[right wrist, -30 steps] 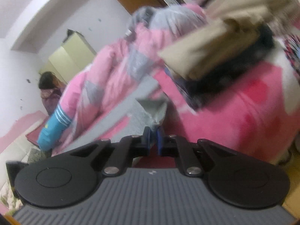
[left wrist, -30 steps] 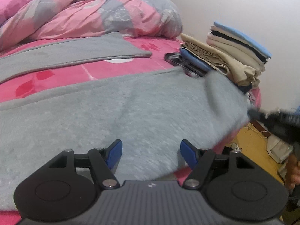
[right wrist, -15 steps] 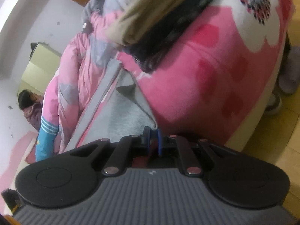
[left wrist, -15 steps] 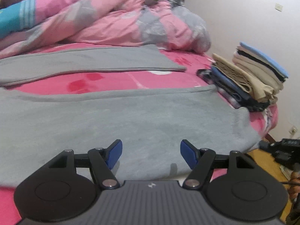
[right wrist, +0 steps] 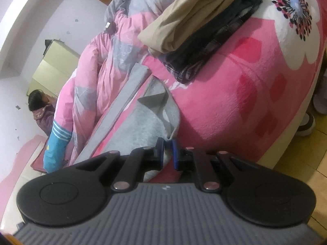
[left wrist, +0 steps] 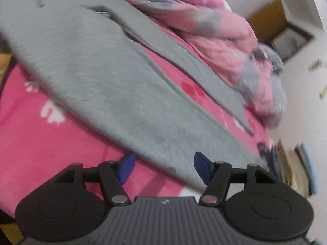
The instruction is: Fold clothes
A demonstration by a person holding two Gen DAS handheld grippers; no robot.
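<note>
The right gripper (right wrist: 168, 153) is closed on a corner of the grey garment (right wrist: 143, 126), with a bunched fold of cloth pinched between its blue pads (right wrist: 173, 153). From that grip the cloth runs away to the far left across the bed (right wrist: 235, 85), which has a pink cover with a white flower print. Just to the far right of the garment sits a stack of folded clothes (right wrist: 196, 30), tan pieces on top of dark ones. A crumpled pink and grey quilt (right wrist: 106, 57) is heaped along the far left, and beyond it a person (right wrist: 40, 110) with dark hair is partly in view.

The left gripper (left wrist: 164, 168) is wide open and holds nothing, its blue pads (left wrist: 127, 168) well apart just above the near edge of the grey garment (left wrist: 102, 71). In this blurred view the garment lies flat on the pink bed (left wrist: 40, 143) and stretches to the far left. A second strip of the grey cloth lies beyond it, with the quilt (left wrist: 224, 40) further off.
</note>
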